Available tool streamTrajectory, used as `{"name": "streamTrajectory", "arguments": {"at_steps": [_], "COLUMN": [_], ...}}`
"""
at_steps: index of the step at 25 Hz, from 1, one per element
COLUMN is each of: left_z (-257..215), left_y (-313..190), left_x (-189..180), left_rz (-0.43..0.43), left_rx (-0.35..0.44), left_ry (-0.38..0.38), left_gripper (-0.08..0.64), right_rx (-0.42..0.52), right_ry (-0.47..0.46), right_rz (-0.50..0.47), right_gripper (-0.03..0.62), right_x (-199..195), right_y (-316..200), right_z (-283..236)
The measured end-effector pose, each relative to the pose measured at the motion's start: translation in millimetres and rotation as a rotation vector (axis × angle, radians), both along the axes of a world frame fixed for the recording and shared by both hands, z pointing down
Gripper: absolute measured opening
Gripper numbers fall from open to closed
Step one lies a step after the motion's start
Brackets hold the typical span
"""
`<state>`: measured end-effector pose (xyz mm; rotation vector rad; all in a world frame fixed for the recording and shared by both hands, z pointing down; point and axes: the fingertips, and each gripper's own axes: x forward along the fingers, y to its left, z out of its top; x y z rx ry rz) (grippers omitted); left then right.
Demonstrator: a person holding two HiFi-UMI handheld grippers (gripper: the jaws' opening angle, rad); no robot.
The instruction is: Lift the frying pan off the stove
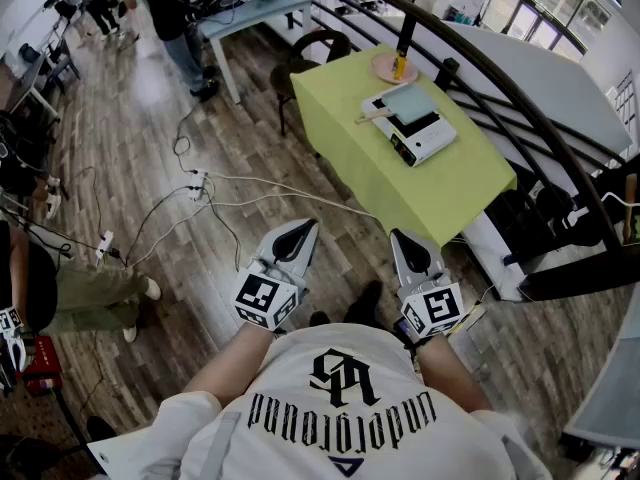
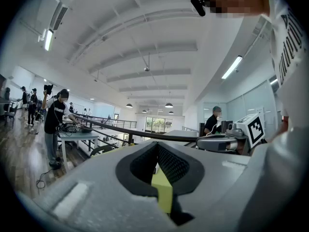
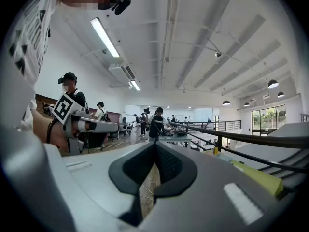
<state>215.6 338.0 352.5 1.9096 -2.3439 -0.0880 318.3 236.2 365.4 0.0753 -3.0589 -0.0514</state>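
On the green table [image 1: 370,168] sits a white portable stove [image 1: 425,140] with a flat teal frying pan [image 1: 410,104] on top, its wooden handle pointing left. Both grippers are held close to the person's chest, well short of the table. My left gripper [image 1: 305,231] is shut with nothing in it, pointing toward the table's near corner. My right gripper [image 1: 401,239] is also shut and empty. In the left gripper view the jaws [image 2: 157,148] meet, and a strip of green table [image 2: 162,191] shows beyond them. In the right gripper view the jaws [image 3: 155,147] are closed over wooden floor.
A pink plate with a yellow-and-black bottle [image 1: 399,64] stands behind the stove. A dark chair [image 1: 316,46] sits at the table's far left. Cables and power strips [image 1: 198,184] lie on the floor. A black railing [image 1: 520,103] runs along the right. People stand by a blue table [image 1: 255,10].
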Motion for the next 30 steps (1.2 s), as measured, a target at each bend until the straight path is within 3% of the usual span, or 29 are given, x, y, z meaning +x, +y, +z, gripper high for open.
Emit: {"name": "streamTrajectory", "arguments": {"at_steps": [15,22,30], "left_z": [10.2,15.1,27.1], "left_y": [-19.3,-54.6,-133.9], "left_x": [-46.8,-90.9,-154.1], "left_rz": [-0.007,-0.036,-0.064], "left_rx": [-0.014,-0.048,-0.069], "left_ry": [0.018,0.011,0.018], "left_gripper": [0.006,0.006,0.006], "right_rx": [-0.030,-0.054,-0.075], "right_ry": [0.038,0.046,0.055], "right_rz": [-0.019,-0.043,-0.069], "right_gripper": [0.002,0.002,0.002], "right_x": [-48.7,-98.4,-158.6], "right_y": [-19.3,-63.1,-142.9], "right_z": [16.2,24.3,38.4]}}
